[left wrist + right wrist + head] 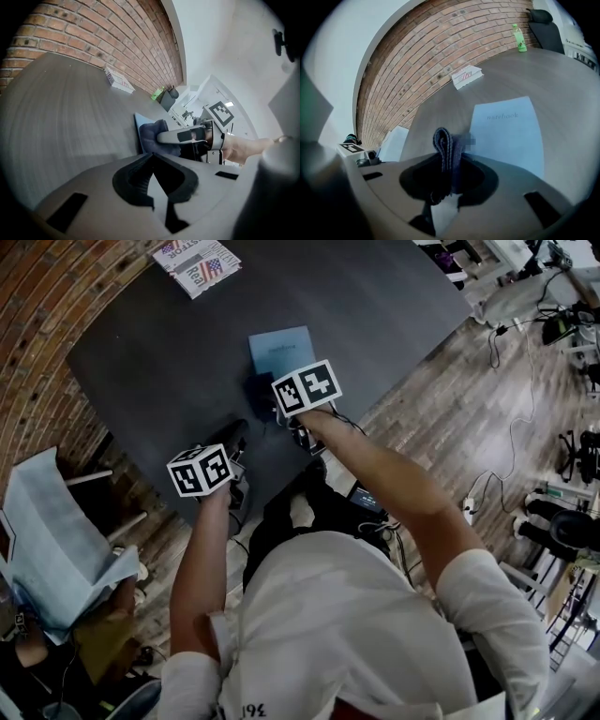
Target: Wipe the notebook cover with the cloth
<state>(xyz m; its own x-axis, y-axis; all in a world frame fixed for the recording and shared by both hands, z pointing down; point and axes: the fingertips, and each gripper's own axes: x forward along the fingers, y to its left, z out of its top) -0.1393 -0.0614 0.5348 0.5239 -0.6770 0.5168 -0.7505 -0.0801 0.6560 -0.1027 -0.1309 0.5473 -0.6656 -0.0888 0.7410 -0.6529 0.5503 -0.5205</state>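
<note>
Gripping the folded cloth [442,139] between right gripper [448,155] jaws at the notebook [511,133] edge.
Left gripper [151,158] jaws pressed together over the table [61,117].

Overhead and low views, notebook [279,348] shared

shirt [347,634]: white, short-sleeved, dark print | marker cubes [307,387]: white, black squares | fingers [130,186]: black

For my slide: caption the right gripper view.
Right hand-held gripper shut on folded cloth, by the blue notebook on a grey table.
</note>
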